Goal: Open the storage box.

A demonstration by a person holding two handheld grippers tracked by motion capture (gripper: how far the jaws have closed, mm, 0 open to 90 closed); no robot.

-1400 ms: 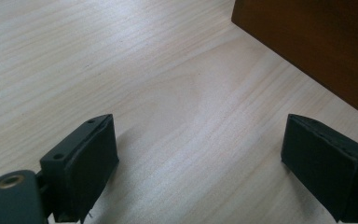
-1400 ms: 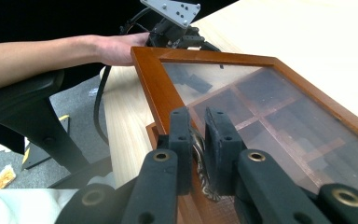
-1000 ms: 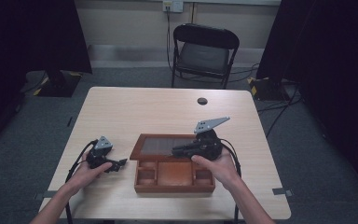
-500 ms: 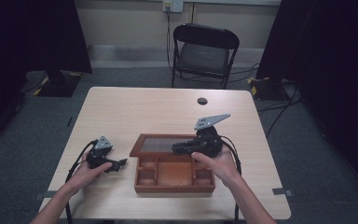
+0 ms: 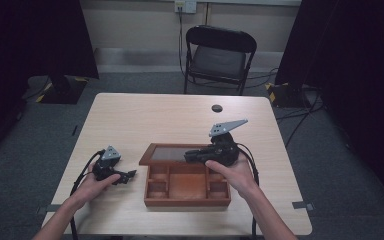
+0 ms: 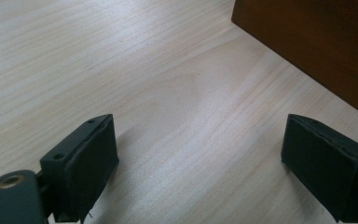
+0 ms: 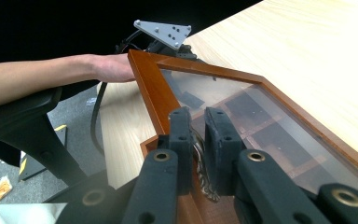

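Observation:
A brown wooden box [image 5: 187,201] with several open compartments sits at the table's near middle. Its glass-paned lid [image 5: 172,153] is tilted up toward the far side. My right gripper [image 5: 190,157] is at the lid's free edge; in the right gripper view its jaws [image 7: 199,140] are pressed on a small silvery metal fitting beside the lid frame [image 7: 151,88]. My left gripper [image 5: 129,175] rests on the table left of the box, apart from it. Its jaws [image 6: 200,163] stand wide apart over bare wood, with the box wall [image 6: 317,42] just beyond.
A small black round object [image 5: 216,108] lies near the table's far edge. A black folding chair [image 5: 220,55] stands behind the light wooden table [image 5: 155,115]. Dark curtains hang on both sides. The person's left forearm [image 7: 51,74] lies beside the box.
My right gripper has risen slightly with the lid's edge. The left gripper has hardly moved.

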